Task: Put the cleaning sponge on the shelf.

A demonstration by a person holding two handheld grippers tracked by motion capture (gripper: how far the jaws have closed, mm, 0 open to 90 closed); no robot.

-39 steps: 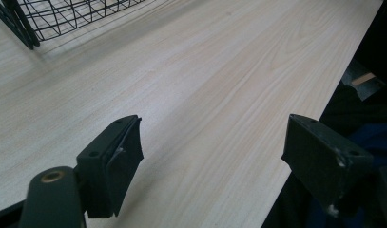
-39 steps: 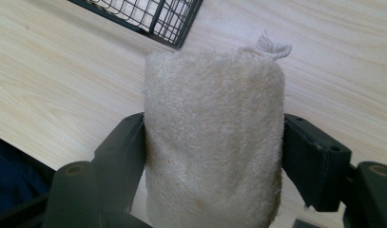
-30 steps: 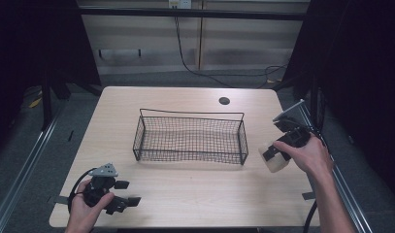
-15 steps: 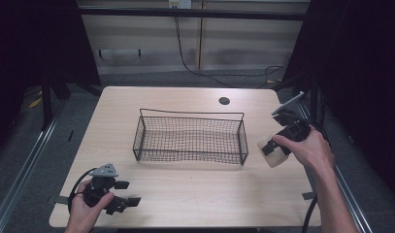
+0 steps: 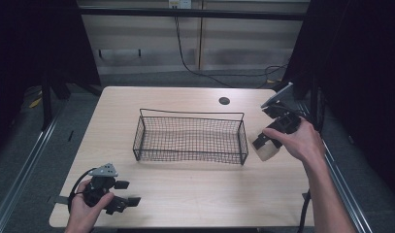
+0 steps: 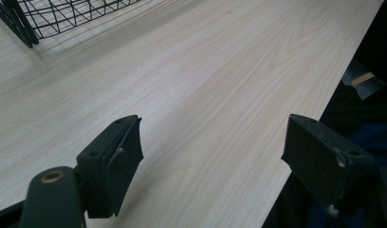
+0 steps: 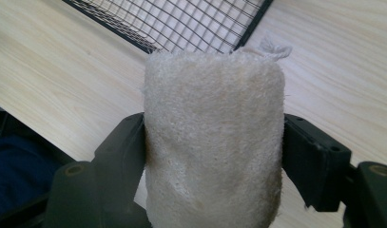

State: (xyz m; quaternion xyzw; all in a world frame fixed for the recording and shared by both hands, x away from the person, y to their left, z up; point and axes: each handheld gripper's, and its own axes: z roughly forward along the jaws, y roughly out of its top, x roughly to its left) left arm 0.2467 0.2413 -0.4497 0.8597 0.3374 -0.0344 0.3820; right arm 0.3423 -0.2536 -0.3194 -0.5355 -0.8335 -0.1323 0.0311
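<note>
Nearest the person, at the front left corner of the worktop (image 5: 195,194), the left gripper (image 5: 123,193) is resting low in the left hand (image 5: 83,213), its jaws standing wide apart with nothing between them. In the left gripper view the pale wood grain is running between the two black jaws, and the worktop's edge is falling away at the right.

Farther in, on the right side, the right hand (image 5: 302,143) is holding the right gripper (image 5: 266,144) above the wood, just beside the right end of the wire basket (image 5: 190,138). Its jaws are pressing on both sides of a cream-coloured towel roll (image 7: 212,142), which is poking out ahead of them. In the right gripper view, the roll's fuzzy pile is bulging between the pads, a small loop of thread is sitting at its far end, and a corner of the black mesh is lying beyond it.

The basket is standing at the worktop's middle, with a small dark hole (image 5: 224,101) in the wood behind it.
</note>
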